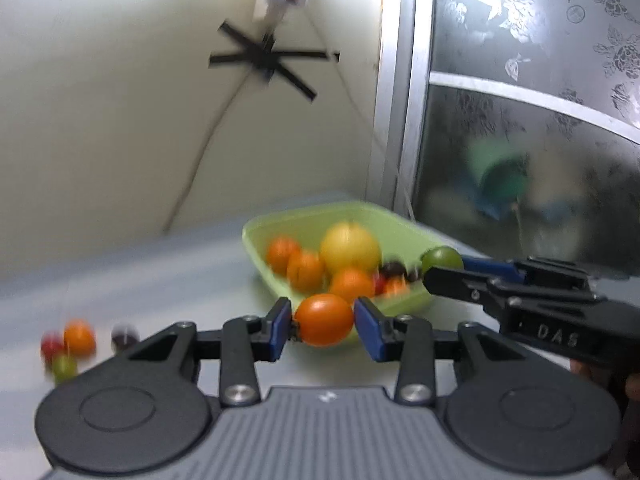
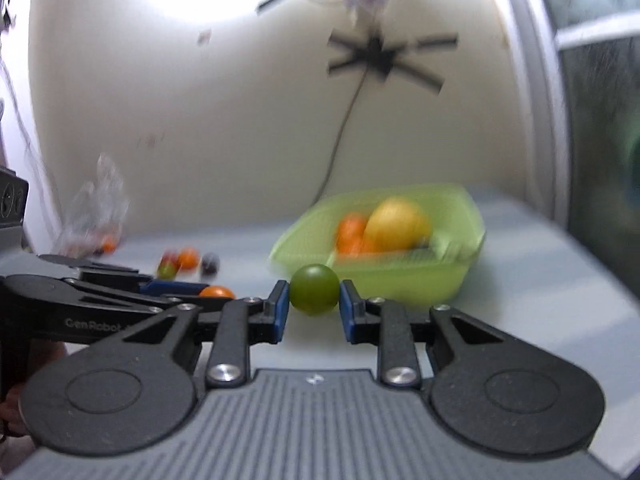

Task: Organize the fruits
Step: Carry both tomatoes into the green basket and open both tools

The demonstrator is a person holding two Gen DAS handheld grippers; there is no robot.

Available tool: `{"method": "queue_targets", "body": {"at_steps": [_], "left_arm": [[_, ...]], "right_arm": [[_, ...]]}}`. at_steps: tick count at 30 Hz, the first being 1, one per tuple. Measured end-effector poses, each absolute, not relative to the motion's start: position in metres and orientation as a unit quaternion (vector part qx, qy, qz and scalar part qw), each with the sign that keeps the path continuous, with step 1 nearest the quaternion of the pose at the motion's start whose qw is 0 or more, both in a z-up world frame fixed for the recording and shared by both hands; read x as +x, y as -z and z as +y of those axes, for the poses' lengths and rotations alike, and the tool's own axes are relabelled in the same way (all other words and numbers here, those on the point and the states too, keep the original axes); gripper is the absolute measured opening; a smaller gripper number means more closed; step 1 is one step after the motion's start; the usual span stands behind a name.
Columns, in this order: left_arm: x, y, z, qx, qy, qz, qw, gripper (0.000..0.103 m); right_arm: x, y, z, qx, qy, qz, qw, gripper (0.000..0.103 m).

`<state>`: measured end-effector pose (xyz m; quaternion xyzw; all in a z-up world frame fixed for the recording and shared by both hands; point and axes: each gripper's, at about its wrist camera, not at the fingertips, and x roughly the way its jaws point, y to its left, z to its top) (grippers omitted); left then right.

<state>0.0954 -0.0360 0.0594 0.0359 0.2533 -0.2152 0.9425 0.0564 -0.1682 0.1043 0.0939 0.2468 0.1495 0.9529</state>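
Note:
My left gripper (image 1: 323, 326) is shut on an orange tomato (image 1: 324, 320), held just before the near rim of a green tub (image 1: 256, 236). The tub holds a yellow fruit (image 1: 350, 248), several orange fruits (image 1: 306, 270) and small dark ones. My right gripper (image 2: 314, 306) is shut on a green fruit (image 2: 314, 289), in front of the green tub (image 2: 460, 276). In the left wrist view the right gripper (image 1: 440, 270) comes in from the right with the green fruit (image 1: 442, 258) at the tub's right edge. The left gripper (image 2: 212, 292) shows at the left of the right wrist view.
A loose group of small fruits, red, orange, green and dark, lies on the grey table (image 1: 70, 346), also seen in the right wrist view (image 2: 186, 262). A crumpled clear bag (image 2: 94, 212) sits at the back left. A white wall and a patterned glass door (image 1: 532, 120) bound the table.

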Motion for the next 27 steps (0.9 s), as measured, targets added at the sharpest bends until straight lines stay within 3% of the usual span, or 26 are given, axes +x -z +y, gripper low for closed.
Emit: {"method": "queue_targets", "body": {"at_steps": [10,13,15,16,17,27], "left_arm": [[0.156,-0.043,-0.074,0.068,0.193,0.274,0.94,0.036],[0.162,-0.039,-0.078,0.075,0.184,0.274,0.941,0.04],[0.163,-0.039,-0.078,0.073,0.183,0.273,0.942,0.042],[0.163,-0.04,-0.076,0.067,0.184,0.271,0.942,0.042],[0.162,-0.041,-0.073,0.061,0.183,0.268,0.944,0.042],[0.11,-0.054,0.068,-0.02,0.069,0.246,0.967,0.049]], "right_arm": [[0.124,-0.095,-0.193,0.058,-0.052,0.235,0.969,0.03],[0.139,-0.087,-0.198,0.052,-0.039,0.243,0.968,0.032],[0.142,-0.081,-0.199,0.051,-0.037,0.241,0.968,0.036],[0.14,-0.079,-0.199,0.051,-0.037,0.24,0.969,0.048],[0.141,-0.079,-0.2,0.053,-0.042,0.242,0.968,0.049],[0.118,-0.087,-0.226,0.123,-0.013,0.191,0.974,0.049]]}}
